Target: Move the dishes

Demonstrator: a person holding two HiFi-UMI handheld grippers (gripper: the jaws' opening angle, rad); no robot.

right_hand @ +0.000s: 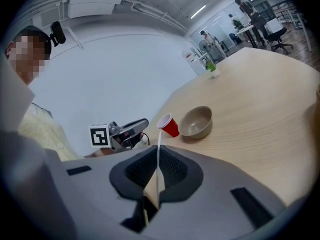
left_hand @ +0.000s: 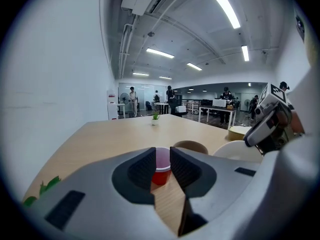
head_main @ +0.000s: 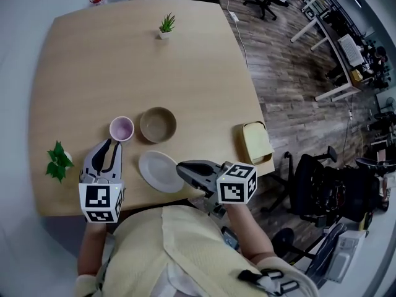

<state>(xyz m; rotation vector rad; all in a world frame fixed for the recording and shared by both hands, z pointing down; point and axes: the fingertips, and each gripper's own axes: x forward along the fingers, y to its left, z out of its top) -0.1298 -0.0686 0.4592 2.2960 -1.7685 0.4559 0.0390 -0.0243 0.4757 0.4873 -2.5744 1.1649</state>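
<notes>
A white plate [head_main: 159, 171] lies near the table's front edge, and my right gripper [head_main: 181, 166] is shut on its right rim. In the right gripper view the plate [right_hand: 159, 144] shows edge-on as a thin white line pinched between the pads. A red cup [head_main: 122, 129] stands upright left of a brown bowl [head_main: 158, 124], both just behind the plate. My left gripper [head_main: 109, 145] sits directly in front of the cup, open, with nothing in it. The cup [left_hand: 160, 176] shows beyond the narrow gap of that gripper [left_hand: 162, 158], with the bowl [left_hand: 190, 146] to its right.
A pale yellow box [head_main: 255, 142] sits at the table's right edge. One small potted plant [head_main: 166, 25] stands far back, and a leafy plant [head_main: 59, 161] is at the front left. A black office chair [head_main: 322, 187] stands on the floor to the right.
</notes>
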